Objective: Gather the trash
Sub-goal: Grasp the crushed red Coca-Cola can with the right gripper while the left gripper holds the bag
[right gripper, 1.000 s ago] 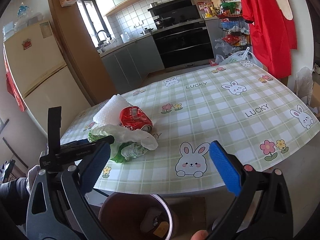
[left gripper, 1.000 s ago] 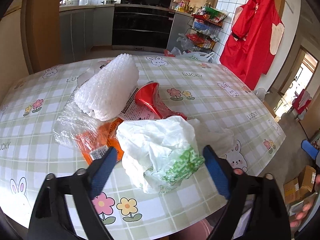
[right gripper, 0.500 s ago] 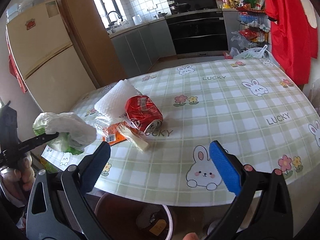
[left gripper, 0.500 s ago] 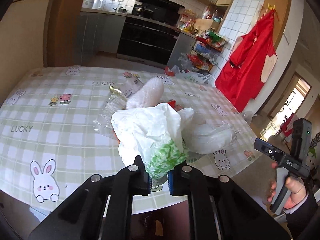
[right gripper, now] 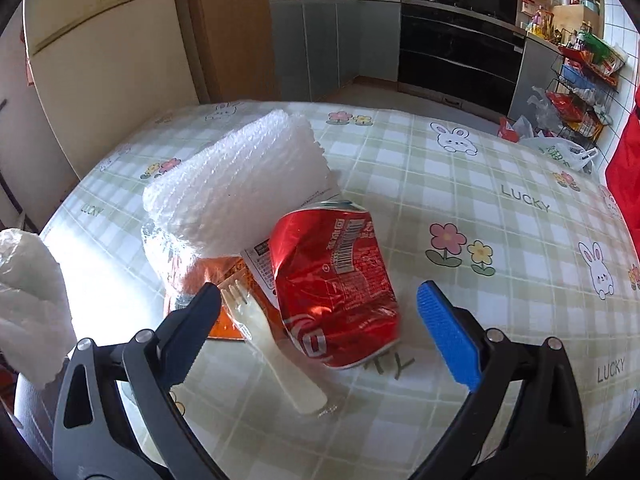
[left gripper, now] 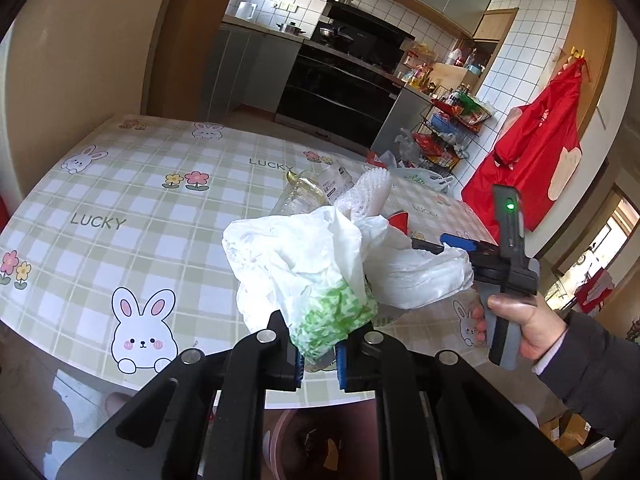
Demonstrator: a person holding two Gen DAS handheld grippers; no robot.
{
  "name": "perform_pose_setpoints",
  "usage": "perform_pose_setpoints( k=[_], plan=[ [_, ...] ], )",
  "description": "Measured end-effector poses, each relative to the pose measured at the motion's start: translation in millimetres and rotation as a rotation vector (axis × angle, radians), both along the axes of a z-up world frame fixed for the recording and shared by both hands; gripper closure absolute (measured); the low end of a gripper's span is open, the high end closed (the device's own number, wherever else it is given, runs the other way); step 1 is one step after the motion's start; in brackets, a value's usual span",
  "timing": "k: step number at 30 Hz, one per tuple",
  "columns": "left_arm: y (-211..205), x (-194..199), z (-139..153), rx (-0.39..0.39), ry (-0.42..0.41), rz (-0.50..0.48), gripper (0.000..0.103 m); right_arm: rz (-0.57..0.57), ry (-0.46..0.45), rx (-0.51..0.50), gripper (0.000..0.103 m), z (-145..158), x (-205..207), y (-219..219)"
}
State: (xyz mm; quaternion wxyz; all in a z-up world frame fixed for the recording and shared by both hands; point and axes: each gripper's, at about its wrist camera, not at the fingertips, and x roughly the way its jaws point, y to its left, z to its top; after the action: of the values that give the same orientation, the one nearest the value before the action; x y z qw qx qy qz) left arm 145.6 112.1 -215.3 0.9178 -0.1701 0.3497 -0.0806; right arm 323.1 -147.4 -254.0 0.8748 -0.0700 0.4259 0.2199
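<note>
My left gripper (left gripper: 318,364) is shut on a crumpled white and green plastic bag (left gripper: 308,268), held up off the table over a brown bin (left gripper: 316,444) below the table edge. My right gripper (right gripper: 316,332) is open around a crushed red can (right gripper: 336,280) lying on the checked tablecloth (right gripper: 480,216); its fingers stand on either side without touching. A white plastic fork (right gripper: 272,344) lies beside the can. Behind are white foam netting (right gripper: 240,188), an orange wrapper (right gripper: 228,280) and clear plastic. The right gripper also shows in the left wrist view (left gripper: 460,242).
The bag shows at the left edge of the right wrist view (right gripper: 28,292). A clear plastic bottle (left gripper: 300,196) lies behind the foam. Beyond the table stand a fridge (right gripper: 100,52), an oven (right gripper: 456,52), a wire rack (right gripper: 584,92) and a red apron (left gripper: 540,152).
My left gripper closed on the bag and lifted it off the table, back over the bin. My right gripper moved forward and now straddles the red can.
</note>
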Motion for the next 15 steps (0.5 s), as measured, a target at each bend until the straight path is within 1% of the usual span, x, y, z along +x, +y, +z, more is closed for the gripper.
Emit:
perform_pose_setpoints(
  k=[2, 3, 6, 9, 11, 13, 14, 15],
  plan=[
    [3, -2, -4, -0.016, 0.007, 0.001, 0.091, -0.006, 0.018, -0.015, 0.013, -9, 8, 7],
    [3, -4, -6, -0.015, 0.006, 0.002, 0.091, -0.011, 0.025, -0.021, 0.017, -11, 12, 10],
    [7, -7, -8, -0.003, 0.003, 0.005, 0.091, -0.021, 0.037, -0.031, 0.019, -15, 19, 16],
    [13, -8, -8, -0.013, 0.003, 0.017, 0.091, -0.033, 0.033, -0.044, 0.019, -15, 22, 17],
    [16, -8, -8, -0.014, 0.001, 0.031, 0.091, -0.039, 0.043, -0.061, 0.024, -17, 24, 17],
    [18, -9, -9, -0.017, 0.004, 0.045, 0.091, -0.042, 0.056, -0.088, 0.037, -19, 25, 16],
    [19, -9, -10, -0.019, 0.007, 0.052, 0.091, -0.043, 0.063, -0.097, 0.041, -19, 25, 15],
    [19, -9, -10, -0.021, 0.011, 0.057, 0.091, -0.045, 0.067, -0.094, 0.052, -19, 27, 12]
  ],
)
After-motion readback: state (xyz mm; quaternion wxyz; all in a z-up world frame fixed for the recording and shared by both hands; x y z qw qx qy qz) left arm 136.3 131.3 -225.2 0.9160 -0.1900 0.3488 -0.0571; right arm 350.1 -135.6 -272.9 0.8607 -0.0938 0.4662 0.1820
